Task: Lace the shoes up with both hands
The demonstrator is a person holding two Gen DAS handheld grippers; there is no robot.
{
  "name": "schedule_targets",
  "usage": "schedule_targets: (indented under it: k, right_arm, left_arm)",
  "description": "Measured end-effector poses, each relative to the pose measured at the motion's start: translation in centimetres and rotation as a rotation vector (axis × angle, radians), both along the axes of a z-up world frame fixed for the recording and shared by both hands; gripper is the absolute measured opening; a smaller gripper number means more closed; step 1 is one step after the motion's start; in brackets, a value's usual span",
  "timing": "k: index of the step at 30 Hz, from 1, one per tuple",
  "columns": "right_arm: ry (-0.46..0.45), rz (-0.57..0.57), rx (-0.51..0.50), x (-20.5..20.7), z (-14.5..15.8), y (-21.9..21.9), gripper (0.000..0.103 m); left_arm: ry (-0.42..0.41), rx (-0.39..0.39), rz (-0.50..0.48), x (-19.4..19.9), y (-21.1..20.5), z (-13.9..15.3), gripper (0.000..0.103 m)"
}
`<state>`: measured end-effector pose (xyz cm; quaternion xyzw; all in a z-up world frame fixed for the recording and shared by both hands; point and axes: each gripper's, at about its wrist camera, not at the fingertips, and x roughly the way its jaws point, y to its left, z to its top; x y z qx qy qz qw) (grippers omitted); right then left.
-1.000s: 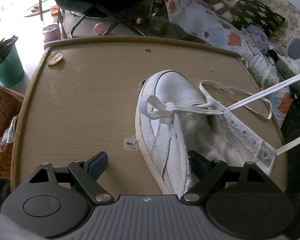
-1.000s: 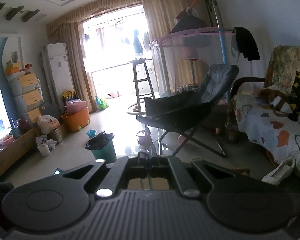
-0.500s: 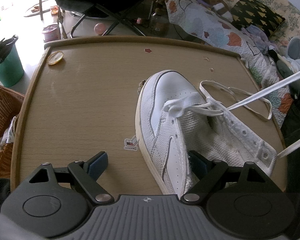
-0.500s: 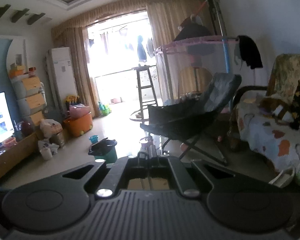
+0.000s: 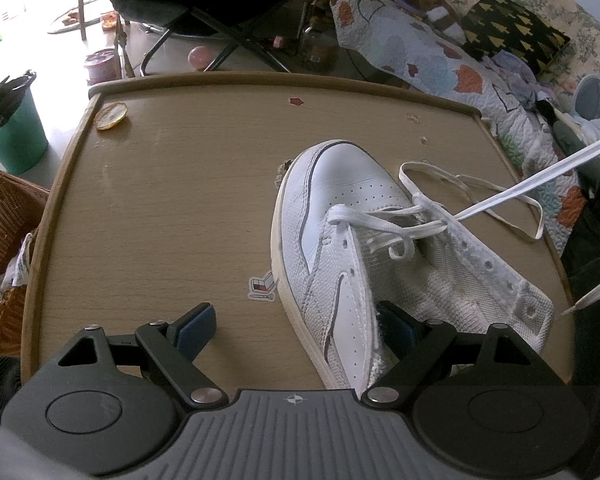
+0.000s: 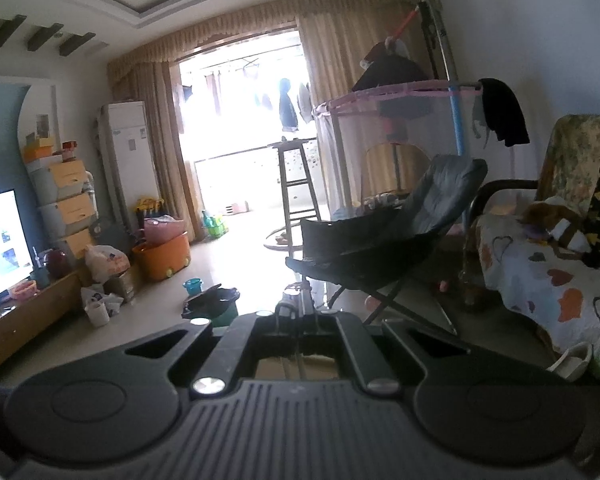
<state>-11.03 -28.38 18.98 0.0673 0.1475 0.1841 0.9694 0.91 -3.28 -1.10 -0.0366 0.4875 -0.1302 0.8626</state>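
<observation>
Wood-grain table (image 5: 160,208) with a raised rim carries the white shoe (image 5: 340,248) on its right half. Its long axis runs from the heel, close under the left wrist camera, up and slightly left to the toe, which points away toward the table's far edge. The left gripper (image 5: 296,322) has its jaws wide apart, straddling the shoe's left wall near the heel: one blue pad outside, one inside the opening. A white lace (image 5: 520,188) stretches taut from the lowest eyelets off to the right. A second ago the lace lay in a flatter loop across the tongue; now it curls into a small loop there. The right gripper (image 6: 296,312), its jaws together, faces the living room.
</observation>
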Motion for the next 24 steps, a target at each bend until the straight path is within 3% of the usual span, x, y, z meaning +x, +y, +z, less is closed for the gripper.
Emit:
schedule_targets:
  k: [24]
  right_arm:
    - [-0.084, -0.010, -0.001, -1.0, 3.0, -0.5, 0.002]
  left_arm:
    - [-0.004, -0.001, -0.002, -0.2, 0.1, 0.0, 0.089]
